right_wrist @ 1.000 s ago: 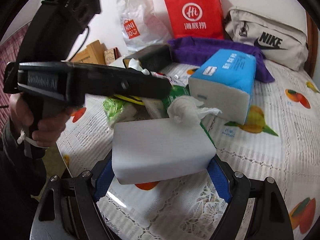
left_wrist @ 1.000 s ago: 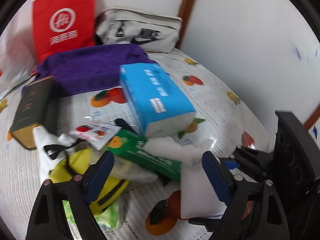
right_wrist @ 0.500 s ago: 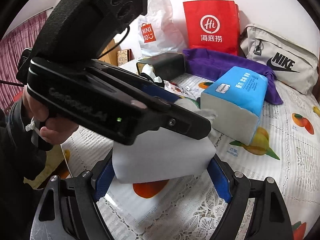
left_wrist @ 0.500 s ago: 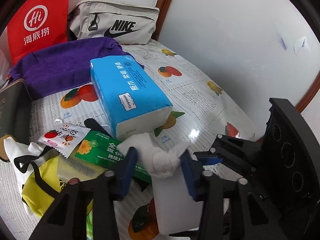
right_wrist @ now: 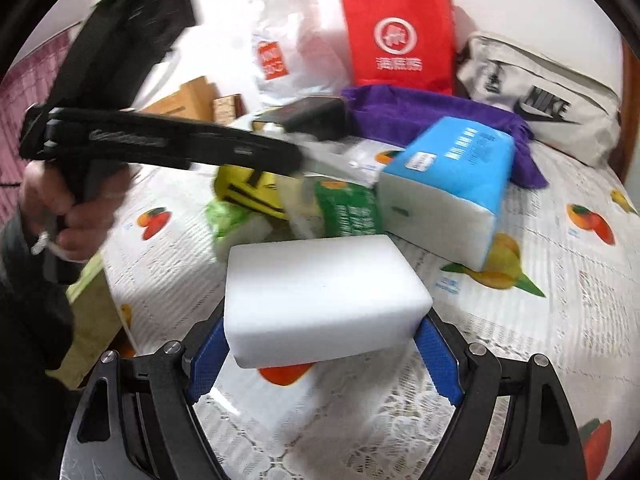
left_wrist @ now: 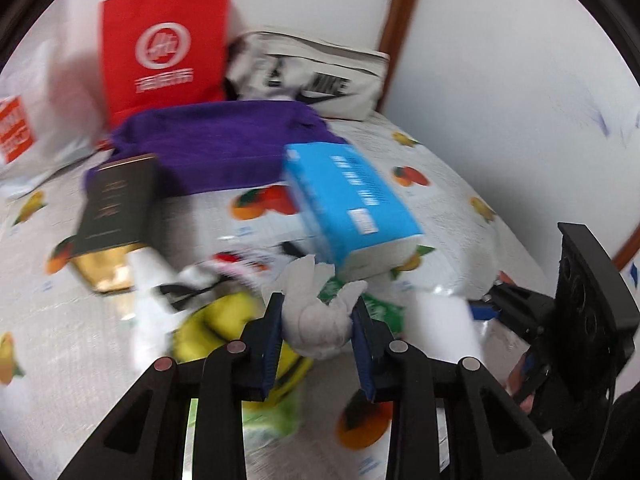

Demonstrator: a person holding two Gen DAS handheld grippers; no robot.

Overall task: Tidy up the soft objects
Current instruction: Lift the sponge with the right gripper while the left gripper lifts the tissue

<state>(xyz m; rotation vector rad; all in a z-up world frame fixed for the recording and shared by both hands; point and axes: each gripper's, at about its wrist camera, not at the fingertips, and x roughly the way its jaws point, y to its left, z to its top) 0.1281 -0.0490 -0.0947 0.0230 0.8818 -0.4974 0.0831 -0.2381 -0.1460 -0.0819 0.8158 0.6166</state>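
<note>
My left gripper [left_wrist: 318,308] has its blue pads pressed on a crumpled white tissue wad [left_wrist: 312,332], and its jaws are still closing. It holds the wad above a yellow pouch [left_wrist: 216,320] and a green packet [right_wrist: 348,208]. In the right wrist view the left gripper [right_wrist: 296,160] reaches in from the left, held by a person's hand [right_wrist: 76,216]. My right gripper [right_wrist: 322,344] grips a white foam block [right_wrist: 324,284] just above the fruit-print tablecloth [right_wrist: 560,300]. A blue tissue pack [left_wrist: 352,208] lies behind both.
A purple towel [left_wrist: 216,140], a black and gold box [left_wrist: 116,204], a red paper bag [left_wrist: 164,44], a grey Nike bag [left_wrist: 320,76] and a white plastic bag [right_wrist: 288,56] crowd the back. The table's edge [right_wrist: 120,312] drops away at the left of the right wrist view.
My left gripper closed from wide open onto the tissue wad beside the foam block and drew back with it. My right gripper kept still with the block.
</note>
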